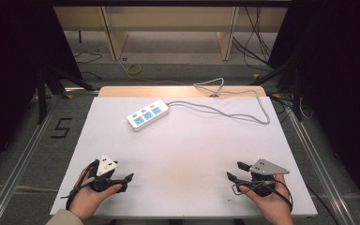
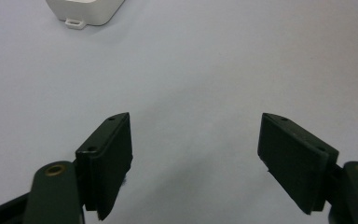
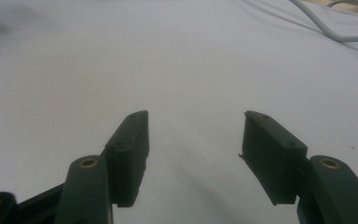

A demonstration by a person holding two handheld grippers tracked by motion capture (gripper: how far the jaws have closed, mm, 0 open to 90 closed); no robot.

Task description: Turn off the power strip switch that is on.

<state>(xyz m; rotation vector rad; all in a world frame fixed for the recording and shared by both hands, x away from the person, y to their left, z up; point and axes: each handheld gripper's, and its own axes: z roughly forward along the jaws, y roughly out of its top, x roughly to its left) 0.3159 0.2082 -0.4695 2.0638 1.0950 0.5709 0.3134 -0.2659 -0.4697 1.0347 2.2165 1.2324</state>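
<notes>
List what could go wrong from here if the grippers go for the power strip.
1. The grey cable loops loosely across the far right of the table; the right gripper could snag it and drag the power strip.
2. The strip lies unsecured at an angle, so an off-centre touch from the open left gripper may slide or turn it.

My white table top (image 1: 183,159) spreads out ahead of me. At its far left lies a white power strip (image 1: 147,115) with blue sockets, set at a slant. Its grey cable (image 1: 225,110) runs right, loops near the far right corner and doubles back over the wooden far edge (image 1: 122,91). Left of the table, a black "5" (image 1: 62,127) marks the floor. Beyond stand pale wooden legs (image 1: 113,33).
</notes>
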